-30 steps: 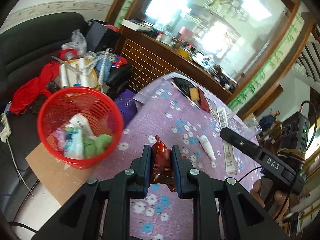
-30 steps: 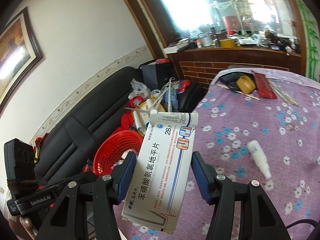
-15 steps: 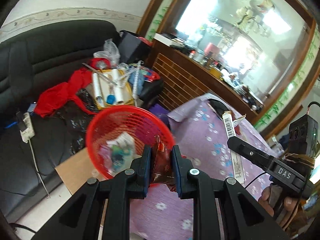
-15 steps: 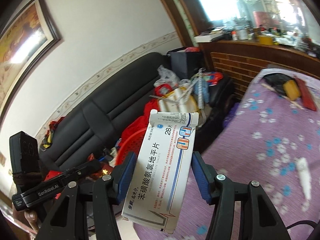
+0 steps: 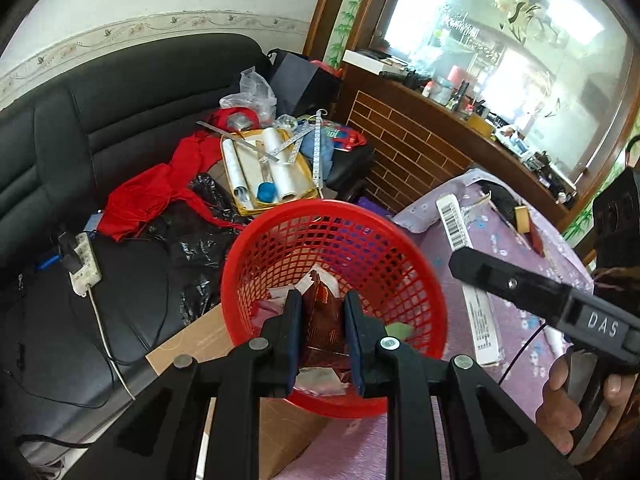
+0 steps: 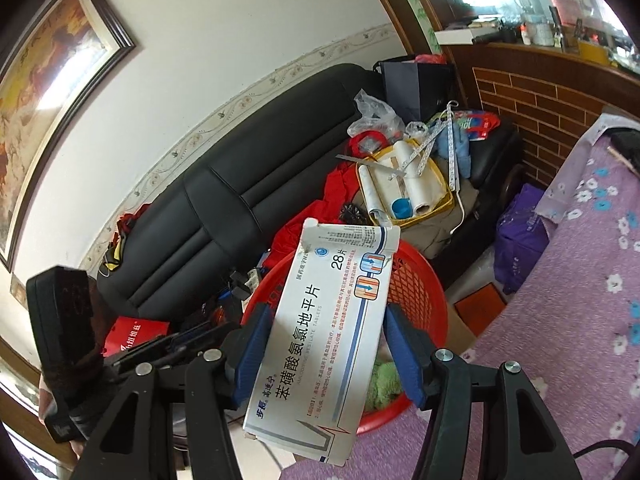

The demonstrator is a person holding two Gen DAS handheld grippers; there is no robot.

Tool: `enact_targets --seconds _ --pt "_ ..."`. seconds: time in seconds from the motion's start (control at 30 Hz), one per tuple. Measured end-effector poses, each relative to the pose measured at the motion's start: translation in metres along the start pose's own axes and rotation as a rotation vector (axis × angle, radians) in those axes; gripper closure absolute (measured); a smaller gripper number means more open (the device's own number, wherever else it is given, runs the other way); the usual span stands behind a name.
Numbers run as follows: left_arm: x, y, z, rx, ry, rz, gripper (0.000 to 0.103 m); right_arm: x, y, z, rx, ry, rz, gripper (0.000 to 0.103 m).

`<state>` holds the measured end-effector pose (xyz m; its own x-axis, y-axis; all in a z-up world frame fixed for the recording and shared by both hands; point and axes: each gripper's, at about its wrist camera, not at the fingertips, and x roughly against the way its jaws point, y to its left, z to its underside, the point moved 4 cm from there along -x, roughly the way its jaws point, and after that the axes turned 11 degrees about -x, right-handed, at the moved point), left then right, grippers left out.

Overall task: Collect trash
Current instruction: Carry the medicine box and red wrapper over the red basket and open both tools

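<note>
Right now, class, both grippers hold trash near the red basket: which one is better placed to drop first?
Left. The left gripper holds its wrapper directly over the basket opening. The right gripper holds its box nearer the rim.

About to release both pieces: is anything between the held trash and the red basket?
Nothing visible blocks either. The left tool holds the red wrapper over the open red basket, which already holds some trash. The right tool holds the white medicine box in front of the basket's rim.
</note>
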<state>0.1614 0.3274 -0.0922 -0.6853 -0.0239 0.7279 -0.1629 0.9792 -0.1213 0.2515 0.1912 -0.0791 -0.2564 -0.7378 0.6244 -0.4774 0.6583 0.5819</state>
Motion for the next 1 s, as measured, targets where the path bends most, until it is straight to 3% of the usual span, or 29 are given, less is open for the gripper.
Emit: enact_targets --seconds 0.2,0.27,0.33,0.4,0.6,0.7,0.8,1.0 --pt "-0.005 -0.001 0.002 -0.029 -0.003 -0.047 0.081 -0.018 -0.011 -0.006 -0.053 0.031 -0.032 0.041" --pt "-0.008 -0.003 0.002 -0.039 0.007 -0.045 0.077 -0.022 -0.014 -0.008 -0.074 0.038 -0.047 0.039" --pt "-0.011 -0.004 0.003 -0.043 0.016 -0.062 0.050 -0.022 -0.017 -0.008 -0.092 0.044 -0.065 0.035" --pt "-0.008 -0.005 0.004 -0.042 0.000 -0.091 0.037 -0.021 -0.020 -0.009 -0.110 0.039 -0.064 0.032" --pt "0.003 -0.007 0.009 -0.016 0.001 -0.137 0.036 0.005 -0.018 -0.001 -0.110 0.016 -0.084 0.032" --pt "0.017 -0.014 0.016 0.002 -0.032 -0.129 0.029 0.028 -0.018 0.008 -0.099 -0.013 -0.069 0.030" --pt "0.035 -0.024 0.024 -0.005 -0.064 -0.111 0.028 0.053 -0.019 0.018 -0.089 -0.041 -0.048 0.030" --pt "0.054 -0.053 0.044 -0.036 -0.092 -0.159 0.022 0.100 -0.021 0.042 -0.085 -0.112 -0.047 0.028"
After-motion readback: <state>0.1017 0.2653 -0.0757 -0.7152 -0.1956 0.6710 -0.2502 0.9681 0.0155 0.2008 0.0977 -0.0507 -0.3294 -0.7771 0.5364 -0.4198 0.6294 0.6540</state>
